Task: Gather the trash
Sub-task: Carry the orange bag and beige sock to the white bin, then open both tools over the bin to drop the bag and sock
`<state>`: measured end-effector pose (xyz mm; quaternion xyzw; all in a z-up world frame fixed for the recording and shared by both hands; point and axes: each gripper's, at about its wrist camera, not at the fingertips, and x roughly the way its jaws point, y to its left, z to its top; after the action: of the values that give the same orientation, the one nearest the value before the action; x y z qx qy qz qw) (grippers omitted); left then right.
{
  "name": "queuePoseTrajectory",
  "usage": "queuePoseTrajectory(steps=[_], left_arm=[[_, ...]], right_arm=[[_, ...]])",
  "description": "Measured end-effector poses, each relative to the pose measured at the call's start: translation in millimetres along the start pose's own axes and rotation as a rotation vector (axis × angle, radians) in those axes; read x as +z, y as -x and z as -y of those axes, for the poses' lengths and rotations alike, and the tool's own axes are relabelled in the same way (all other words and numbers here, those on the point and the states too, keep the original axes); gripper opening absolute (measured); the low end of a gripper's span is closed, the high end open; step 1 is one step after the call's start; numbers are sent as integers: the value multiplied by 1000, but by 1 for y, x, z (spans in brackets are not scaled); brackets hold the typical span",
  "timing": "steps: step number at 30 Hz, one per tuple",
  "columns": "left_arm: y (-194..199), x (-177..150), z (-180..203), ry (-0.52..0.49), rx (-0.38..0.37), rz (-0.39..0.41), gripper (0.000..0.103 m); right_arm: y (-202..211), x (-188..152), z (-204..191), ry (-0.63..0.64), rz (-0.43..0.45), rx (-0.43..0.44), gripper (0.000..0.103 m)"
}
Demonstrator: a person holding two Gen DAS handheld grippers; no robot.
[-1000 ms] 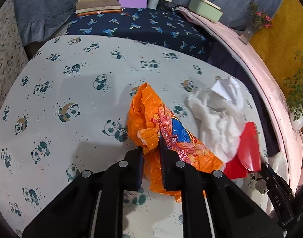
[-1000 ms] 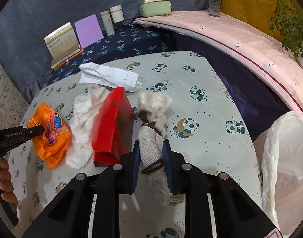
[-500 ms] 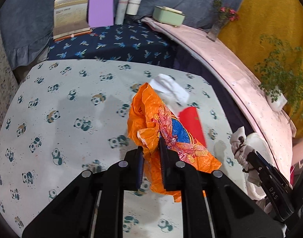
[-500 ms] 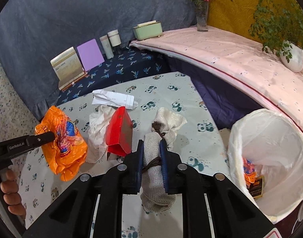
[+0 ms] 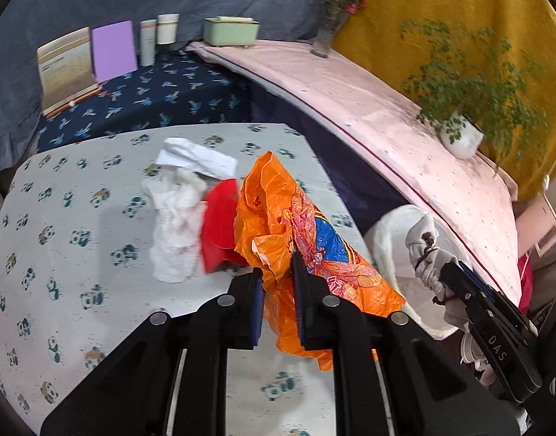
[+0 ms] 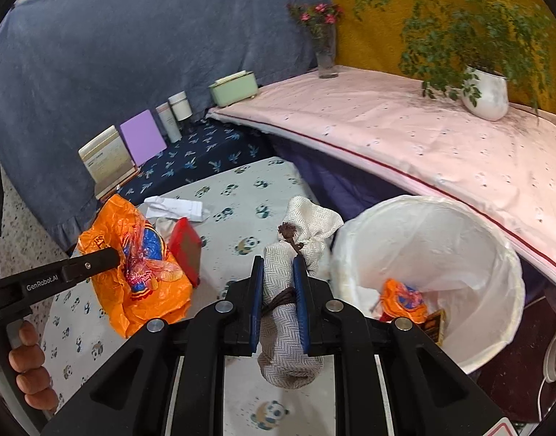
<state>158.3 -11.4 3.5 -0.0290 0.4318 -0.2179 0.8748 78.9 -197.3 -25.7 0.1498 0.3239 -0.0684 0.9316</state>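
Left gripper [image 5: 276, 283] jaws pinch the light, crinkly wrapper [image 5: 296, 232]; right gripper [image 6: 279, 290] jaws squeeze the soft cloth roll [image 6: 288, 312] mid-body.

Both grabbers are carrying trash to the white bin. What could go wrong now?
The orange wrapper hangs loosely from the left gripper, pinched only at a fold, so it might slip. The cloth pouch in the right gripper isn't over the trash bin yet; dropped now, it could miss or catch the rim.

bin mouth [image 6: 428, 203] open beside table edge, red box [image 6: 185, 250] between tongs
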Motion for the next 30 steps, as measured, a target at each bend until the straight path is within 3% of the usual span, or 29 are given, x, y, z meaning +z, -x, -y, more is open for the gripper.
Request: queuePoseTrajectory(steps=[18,30], left_arm=[[-33,-9,140,-224,-121,-35,14],[-66,-13,181,-293,-147,-80,15]], right_arm=[[36,-17,110,-169,42,-113,15],[27,-23,147,-227,25,-142,15]])
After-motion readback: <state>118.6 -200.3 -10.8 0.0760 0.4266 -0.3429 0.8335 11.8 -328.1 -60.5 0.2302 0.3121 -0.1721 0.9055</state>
